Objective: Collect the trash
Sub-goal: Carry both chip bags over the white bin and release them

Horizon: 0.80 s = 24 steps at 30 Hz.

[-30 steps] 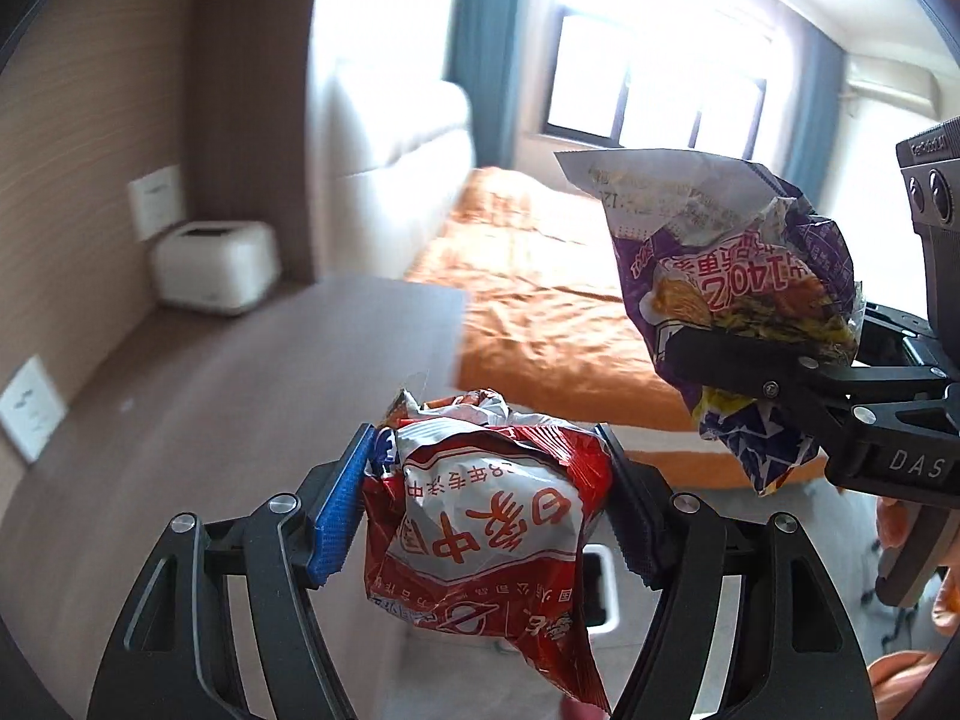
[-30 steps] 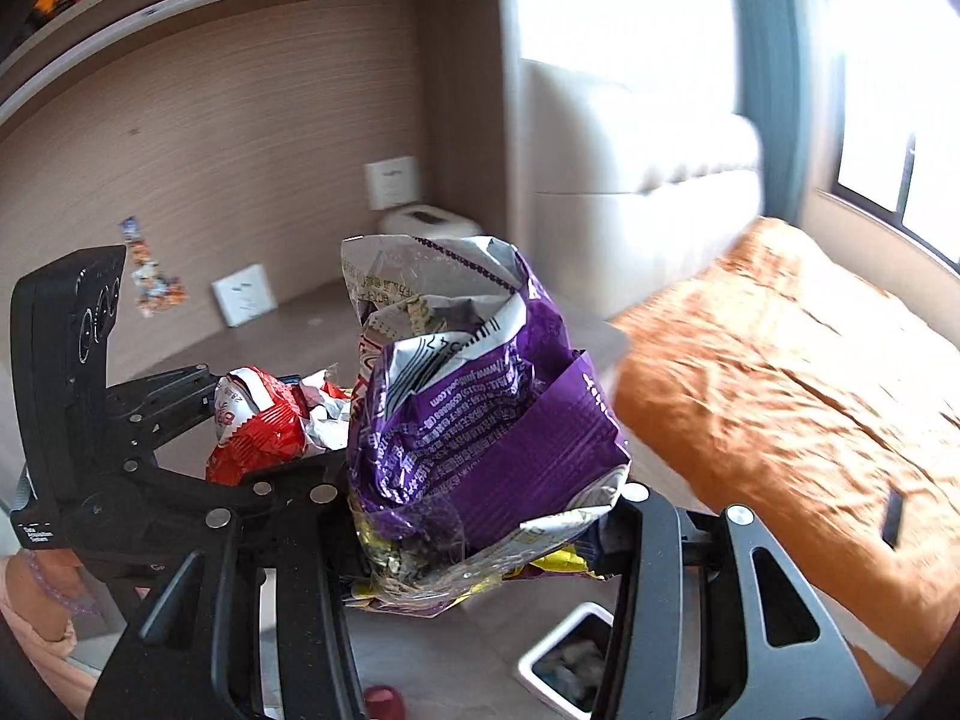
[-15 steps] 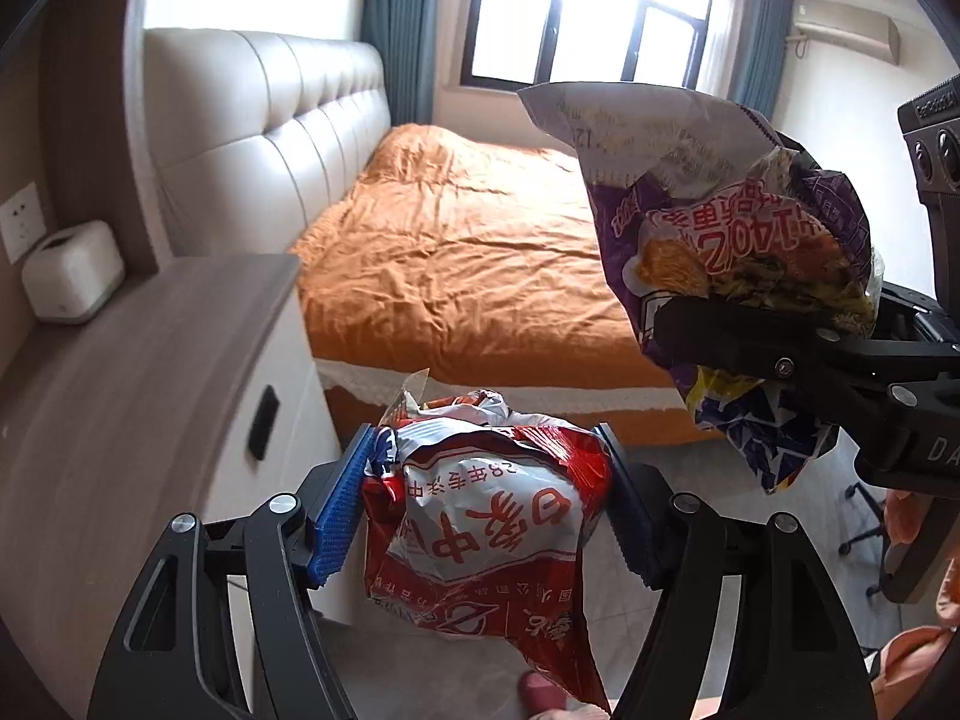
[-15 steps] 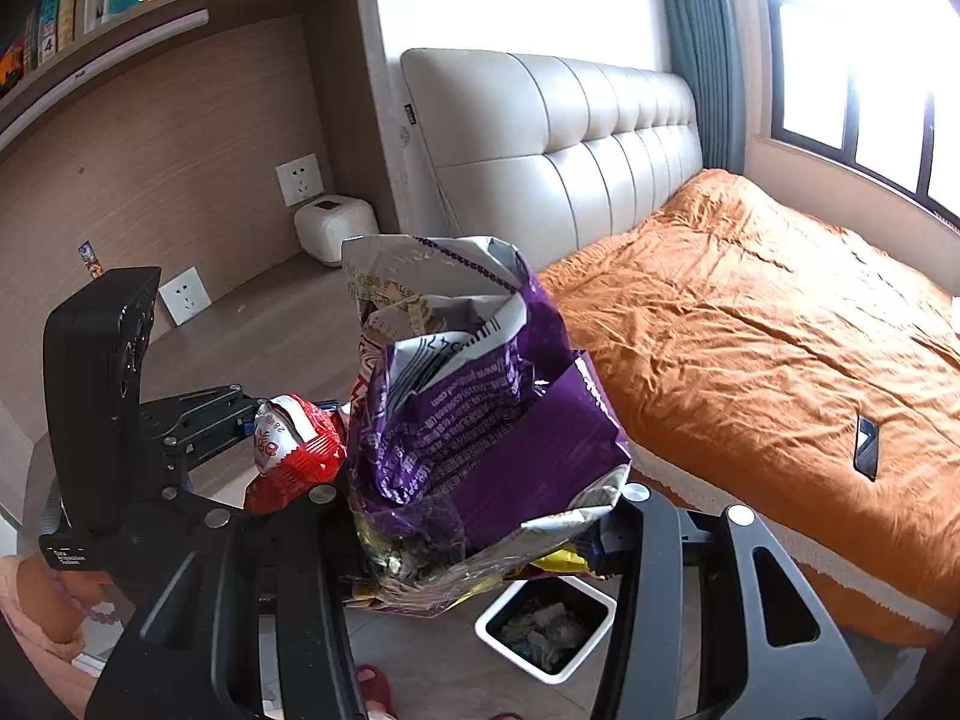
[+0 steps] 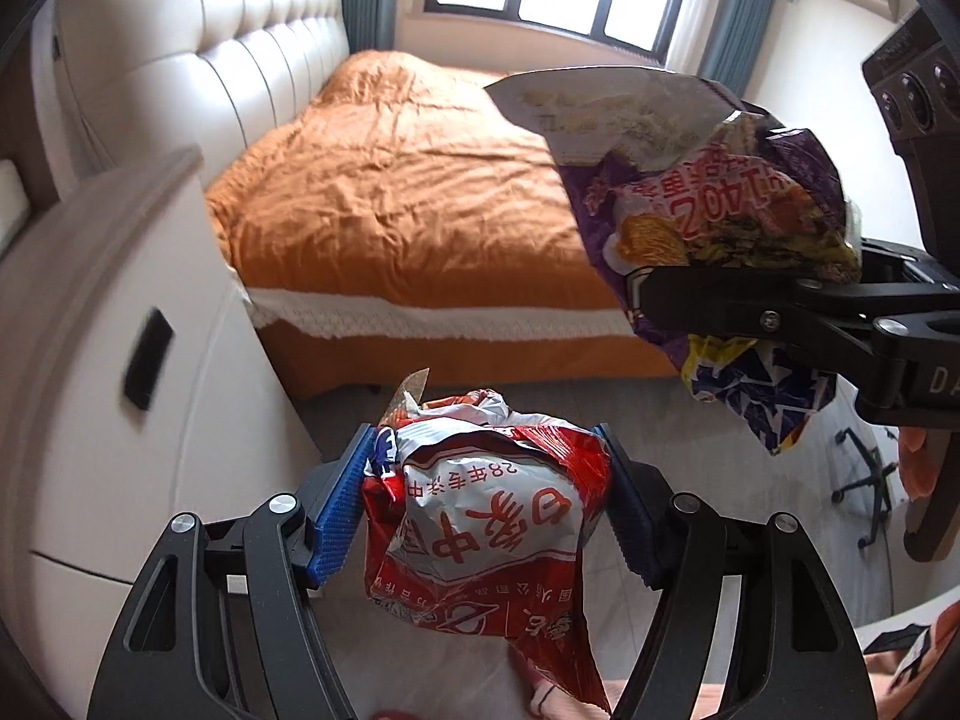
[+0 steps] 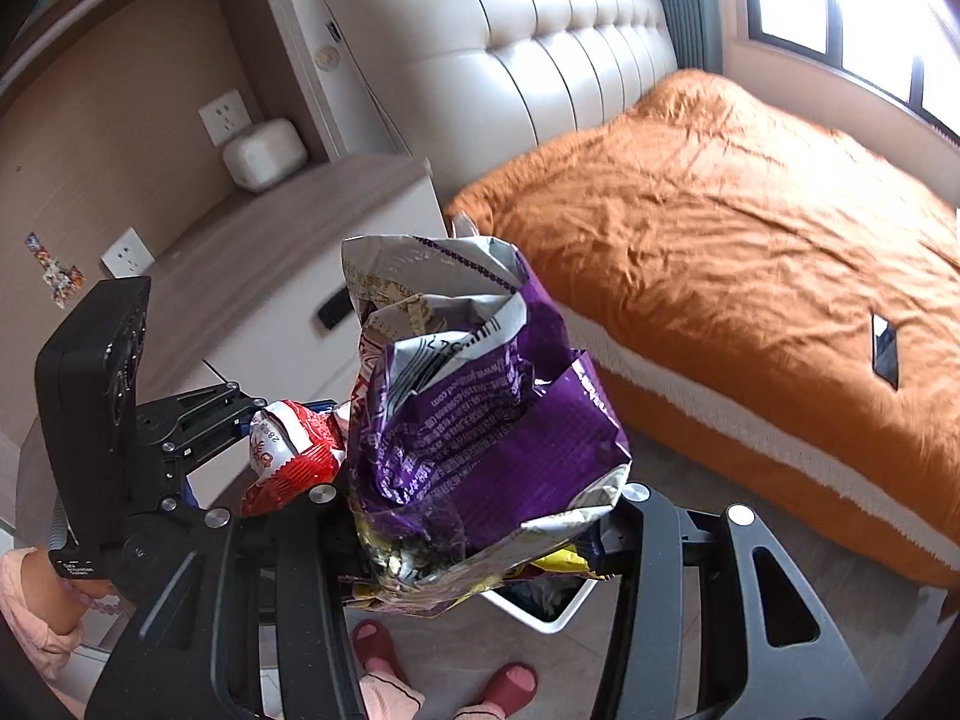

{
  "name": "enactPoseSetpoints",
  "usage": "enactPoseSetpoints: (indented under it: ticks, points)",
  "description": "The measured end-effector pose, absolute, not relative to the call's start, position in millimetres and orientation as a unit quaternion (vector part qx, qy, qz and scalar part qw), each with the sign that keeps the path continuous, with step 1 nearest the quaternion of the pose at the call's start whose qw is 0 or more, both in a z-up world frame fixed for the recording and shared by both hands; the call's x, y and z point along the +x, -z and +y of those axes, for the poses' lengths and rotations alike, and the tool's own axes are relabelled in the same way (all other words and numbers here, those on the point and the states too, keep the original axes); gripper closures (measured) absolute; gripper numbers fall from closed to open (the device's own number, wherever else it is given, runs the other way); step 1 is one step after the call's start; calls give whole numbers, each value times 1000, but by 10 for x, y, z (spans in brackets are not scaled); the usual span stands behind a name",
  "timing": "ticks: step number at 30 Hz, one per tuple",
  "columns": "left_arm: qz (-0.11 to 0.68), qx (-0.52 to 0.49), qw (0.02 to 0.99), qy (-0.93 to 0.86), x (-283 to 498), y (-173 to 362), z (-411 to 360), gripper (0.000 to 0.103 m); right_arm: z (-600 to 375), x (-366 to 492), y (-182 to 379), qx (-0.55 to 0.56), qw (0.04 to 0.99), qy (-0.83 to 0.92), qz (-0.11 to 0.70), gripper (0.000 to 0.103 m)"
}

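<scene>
Carrying both wrappers toward the white bin, which sits on the floor just below and behind the right gripper's fingers, partly hidden by the purple bag; right jaws are fairly narrow and clamped on the bag's crumpled lower end, its open mouth standing up above the fingers; left gripper is roughly mid-open, pads pressed on both sides of the red wrapper, whose tail hangs below the fingers; advice: bring each set of fingertips squarely over the bin opening before letting go, drop low, one at a time; light foil may drift past the rim; mind the slippered feet beside it.
</scene>
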State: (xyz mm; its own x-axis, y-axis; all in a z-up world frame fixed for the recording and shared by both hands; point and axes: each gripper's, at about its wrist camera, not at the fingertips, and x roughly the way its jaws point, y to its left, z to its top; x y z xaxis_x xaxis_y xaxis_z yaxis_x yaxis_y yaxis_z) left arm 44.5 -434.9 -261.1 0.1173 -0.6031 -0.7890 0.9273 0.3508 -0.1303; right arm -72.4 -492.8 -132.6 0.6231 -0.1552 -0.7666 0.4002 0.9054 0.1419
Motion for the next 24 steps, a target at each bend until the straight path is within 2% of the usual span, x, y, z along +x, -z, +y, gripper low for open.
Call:
enactPoseSetpoints:
  ticks: [9,11,12,13,14,15,19,24]
  points:
    - [440,220,670,555,442,4058,-4668,33,-5237,-528,2860,201,854,134,461,54]
    - [447,226,662,558,439,4428,-4712,30,-5299,-524,3247,203,849,134,469,52]
    - [454,226,656,559,441,4630,-4732,19,-5330,-533,3431,206,846,134,472,49]
    - [456,230,653,560,442,4761,-4756,4,-5363,-535,3573,212,844,128,476,23]
    - [452,235,655,557,430,4879,-4763,4,-5378,-537,3731,215,840,123,482,8]
    - [452,242,656,554,419,4991,-4775,4,-5392,-550,3863,213,838,125,486,5]
    - [466,254,652,542,426,5293,-4788,4,-5439,-553,4285,200,824,118,517,5]
    - [470,257,651,539,384,5227,-4713,4,-5408,-624,4204,198,824,121,516,5]
